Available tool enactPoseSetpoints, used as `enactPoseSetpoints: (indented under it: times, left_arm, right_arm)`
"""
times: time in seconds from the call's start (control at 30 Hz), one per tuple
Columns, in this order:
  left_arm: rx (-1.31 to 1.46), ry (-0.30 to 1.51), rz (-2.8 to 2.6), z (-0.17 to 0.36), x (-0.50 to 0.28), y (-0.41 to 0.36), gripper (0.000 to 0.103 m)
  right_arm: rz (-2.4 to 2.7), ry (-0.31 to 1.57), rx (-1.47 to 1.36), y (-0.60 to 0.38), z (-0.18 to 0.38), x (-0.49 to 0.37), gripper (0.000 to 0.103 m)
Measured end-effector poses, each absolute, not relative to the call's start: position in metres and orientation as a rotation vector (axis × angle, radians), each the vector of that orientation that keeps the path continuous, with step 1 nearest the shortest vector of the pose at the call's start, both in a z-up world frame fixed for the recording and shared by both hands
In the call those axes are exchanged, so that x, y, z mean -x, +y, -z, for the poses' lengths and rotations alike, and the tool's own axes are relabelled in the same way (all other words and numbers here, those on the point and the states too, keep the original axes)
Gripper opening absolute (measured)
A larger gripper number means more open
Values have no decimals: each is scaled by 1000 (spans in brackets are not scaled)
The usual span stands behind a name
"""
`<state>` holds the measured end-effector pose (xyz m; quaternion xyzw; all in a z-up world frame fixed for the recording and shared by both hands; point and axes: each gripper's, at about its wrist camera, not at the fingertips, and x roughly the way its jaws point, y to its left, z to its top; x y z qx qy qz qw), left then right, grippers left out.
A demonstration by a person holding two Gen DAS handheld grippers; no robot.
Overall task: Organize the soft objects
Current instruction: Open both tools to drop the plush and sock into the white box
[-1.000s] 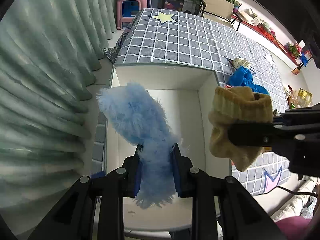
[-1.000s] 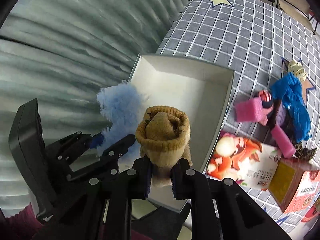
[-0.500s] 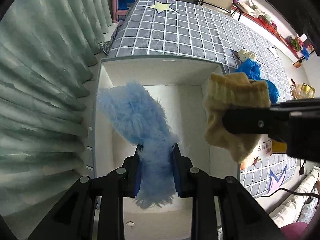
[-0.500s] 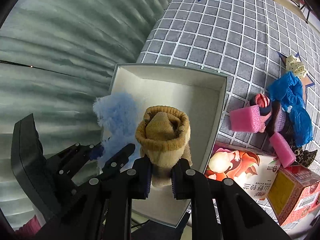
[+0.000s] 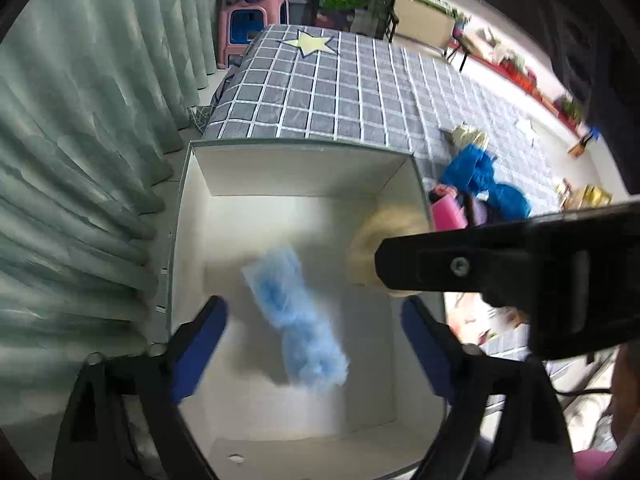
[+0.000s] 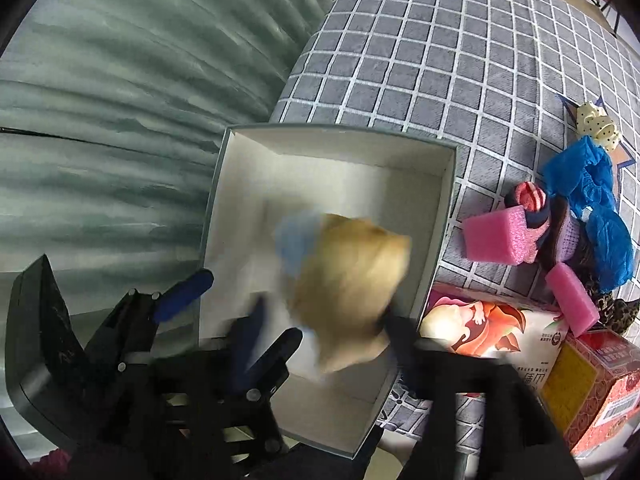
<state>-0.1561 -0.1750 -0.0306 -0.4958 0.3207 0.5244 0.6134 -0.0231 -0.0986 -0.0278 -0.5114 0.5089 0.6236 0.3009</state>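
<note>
I see the white box (image 5: 304, 172) on the checked bed (image 5: 352, 92), curtain alongside. L tool (image 5: 312, 320) fingers spread wide apart; fluffy blue sock (image 5: 298, 316) loose w/in box, blurred. R tool (image 6: 320, 332) blurred, fingers apart; tan sock (image 6: 348, 292) btwn them over box, can't tell if touching.

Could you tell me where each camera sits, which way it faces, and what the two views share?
Left wrist: on the left claw, looking down into the white open cardboard box; its blue-padded fingers spread wide, fluffy light-blue sock between them, not gripped.
Right wrist: on the right claw, facing the same box; its blurred fingers frame the tan knitted sock.
Shared: box, both socks, grey checked cloth, green curtain.
</note>
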Motion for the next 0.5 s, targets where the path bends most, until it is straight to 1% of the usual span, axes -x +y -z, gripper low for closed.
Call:
enactPoseSetpoints:
  times: [0.1,0.13,0.17,0.3,0.5]
  left_arm:
    - [1204,668,-1182,29,163,-175,98]
    - [1207,655,-1186,27,164,-175,98]
    - [1208,633,-1189,23,166,-176,98]
    - [1208,551,-1156,0,172,-174,98]
    - [1183,564,-1080,-38,159,-160,98]
  right_arm:
    - [-1651,1364,1325,-97,21,20,86]
    - [-1645,1359,1313,-96,18,18,91]
    - [-1640,1351,1304,-96,16,17,103]
    - [-1659,1341,1211,-97,-1,6,103]
    - [-1679,1374,1043,-94,-42,-24,103]
